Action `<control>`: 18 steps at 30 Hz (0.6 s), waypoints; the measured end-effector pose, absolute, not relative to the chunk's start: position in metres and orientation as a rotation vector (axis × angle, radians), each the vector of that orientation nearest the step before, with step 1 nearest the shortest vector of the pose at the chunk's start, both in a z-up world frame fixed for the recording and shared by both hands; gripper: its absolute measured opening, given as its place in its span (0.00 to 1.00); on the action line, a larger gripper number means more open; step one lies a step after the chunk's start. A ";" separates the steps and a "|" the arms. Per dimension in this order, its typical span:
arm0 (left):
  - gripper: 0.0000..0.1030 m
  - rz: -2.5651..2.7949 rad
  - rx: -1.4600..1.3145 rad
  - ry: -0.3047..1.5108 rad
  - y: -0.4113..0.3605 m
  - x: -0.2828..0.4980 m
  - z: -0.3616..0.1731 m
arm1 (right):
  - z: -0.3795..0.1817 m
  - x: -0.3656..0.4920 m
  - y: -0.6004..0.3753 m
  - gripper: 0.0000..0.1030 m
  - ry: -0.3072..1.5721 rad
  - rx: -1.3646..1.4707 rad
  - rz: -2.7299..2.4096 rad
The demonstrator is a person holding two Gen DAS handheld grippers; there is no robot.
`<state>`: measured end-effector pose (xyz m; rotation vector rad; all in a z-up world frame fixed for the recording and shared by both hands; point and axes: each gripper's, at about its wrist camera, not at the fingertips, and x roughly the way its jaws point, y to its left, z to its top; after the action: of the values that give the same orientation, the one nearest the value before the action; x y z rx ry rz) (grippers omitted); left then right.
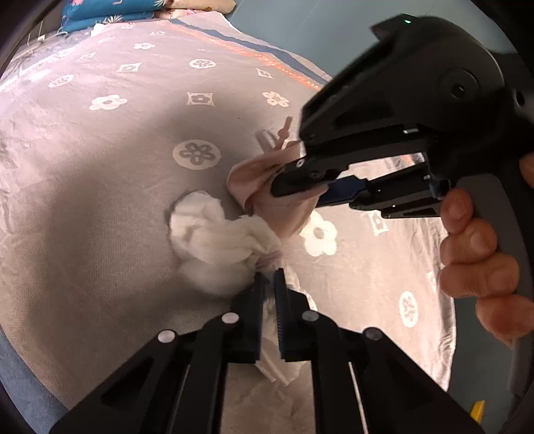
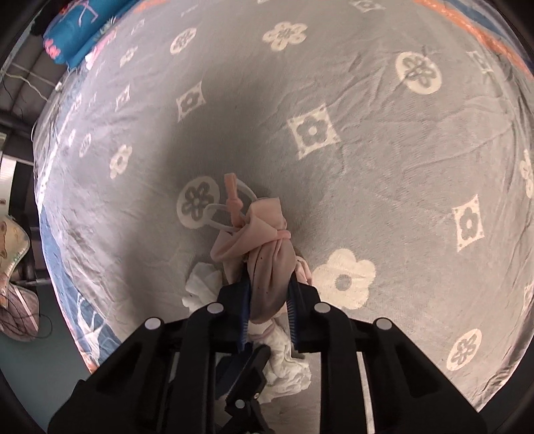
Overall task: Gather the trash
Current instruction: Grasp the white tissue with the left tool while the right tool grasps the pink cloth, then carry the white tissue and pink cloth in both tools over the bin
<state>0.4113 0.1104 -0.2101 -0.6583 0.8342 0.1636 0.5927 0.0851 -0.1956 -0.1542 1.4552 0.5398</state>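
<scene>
A crumpled white tissue (image 1: 207, 233) lies on the grey flowered blanket (image 1: 100, 200). My left gripper (image 1: 269, 280) is shut on the near end of this tissue, its blue pads pinching the paper. Just beyond it lies a crumpled pink face mask (image 1: 263, 187) with ear loops. The right gripper (image 1: 297, 190) comes in from the right and is shut on that mask. In the right wrist view the pink mask (image 2: 267, 253) sits squeezed between the right gripper's (image 2: 268, 287) pads, with the white tissue (image 2: 203, 283) below and left of it.
The blanket (image 2: 367, 167) covers a bed and drops off at its right edge toward a teal floor (image 1: 333, 40). Blue patterned bedding (image 1: 110, 13) lies at the far end. A person's fingers (image 1: 474, 253) hold the right gripper's handle.
</scene>
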 end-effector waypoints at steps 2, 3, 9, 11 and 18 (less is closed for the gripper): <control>0.05 0.159 -0.664 0.826 0.110 0.409 -0.205 | -0.183 0.593 0.082 0.18 1.423 -0.130 0.548; 0.05 0.155 -0.667 0.824 0.110 0.408 -0.203 | -0.179 0.594 0.081 0.18 1.412 -0.124 0.549; 0.05 0.132 -0.669 0.798 0.106 0.403 -0.183 | -0.148 0.599 0.062 0.18 1.355 -0.040 0.557; 0.05 0.129 -0.666 0.783 0.105 0.397 -0.177 | -0.137 0.601 0.047 0.18 1.337 0.014 0.561; 0.05 0.092 -0.656 0.723 0.100 0.382 -0.145 | -0.116 0.599 -0.002 0.18 1.270 0.199 0.570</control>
<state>0.3823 0.0996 -0.1447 -0.6555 0.7226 0.0922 0.5987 -0.0022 -0.1160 0.1992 1.2698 0.5696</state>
